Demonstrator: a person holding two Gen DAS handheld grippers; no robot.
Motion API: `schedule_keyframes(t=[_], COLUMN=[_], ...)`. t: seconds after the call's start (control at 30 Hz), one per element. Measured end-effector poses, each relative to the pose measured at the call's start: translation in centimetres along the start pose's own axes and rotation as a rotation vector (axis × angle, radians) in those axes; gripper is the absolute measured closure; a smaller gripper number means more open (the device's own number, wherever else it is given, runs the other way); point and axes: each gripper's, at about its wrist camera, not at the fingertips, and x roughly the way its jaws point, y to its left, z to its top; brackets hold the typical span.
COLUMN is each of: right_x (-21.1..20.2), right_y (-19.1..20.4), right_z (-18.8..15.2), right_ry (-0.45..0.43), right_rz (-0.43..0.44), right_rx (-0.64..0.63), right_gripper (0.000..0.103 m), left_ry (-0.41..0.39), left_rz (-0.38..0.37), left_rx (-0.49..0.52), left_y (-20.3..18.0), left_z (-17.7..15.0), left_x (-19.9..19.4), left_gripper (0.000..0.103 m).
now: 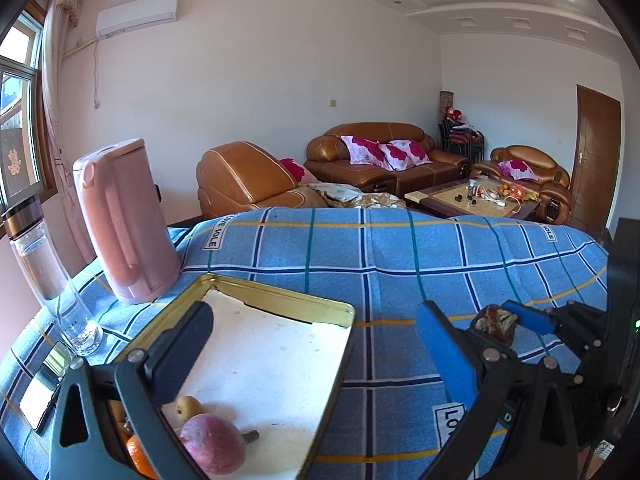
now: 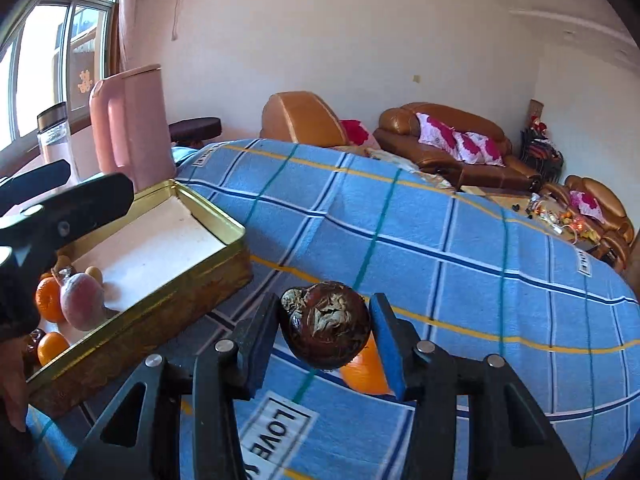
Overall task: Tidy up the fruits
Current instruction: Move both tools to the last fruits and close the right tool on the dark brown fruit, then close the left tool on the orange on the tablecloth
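While several fruits already lie in the gold tin tray, the job looks partly done and not finished. In the tray's near corner sit a reddish-pink fruit, two oranges, a small yellow-brown fruit and what may be a dark one at the edge, too hidden to name. The rest of the tray's white floor is bare.

The right gripper pinches a dark brown fruit between its fingers, one pad on each side, and holds it above the blue plaid cloth of the desk. Just behind and below this fruit, close to the right-hand finger, another orange lies on the cloth, so at least that one and the held one are left to place. The tray stands to the left of these fingers, well within reach by my judgement.

The left gripper hovers over the tray with its fingers spread wide and nothing between them; the left finger hangs above the tray floor, the right one past the tray's rim over the cloth. A pink kettle and a clear bottle stand beyond the tray, ahead and left of these fingers.
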Motion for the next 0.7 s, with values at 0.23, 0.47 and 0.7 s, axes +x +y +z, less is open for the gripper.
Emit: schedule_keyframes(t=[0.23, 0.47, 0.7], right_x=[-0.5, -0.8, -1.2], right_y=[-6.9, -10.6, -11.9], right_z=[-2.4, -4.1, -5.1], right_ry=[0.019, 0.039, 0.034], right_rz=[-0.105, -0.148, -0.141], right_rx=[0.118, 0.202, 0.256], right_gripper=[0.055, 0.055, 0.055], left_ry=[0.050, 0.127, 0.222], left_rz=[-0.057, -0.120, -0.171], left_rx=[0.080, 0.181, 0.244], left_y=[-5.7, -10.8, -13.5], left_z=[-0.2, -1.5, -3.2], left_x=[3.1, 5.6, 8.0], left_gripper=[0.000, 0.000, 0.005])
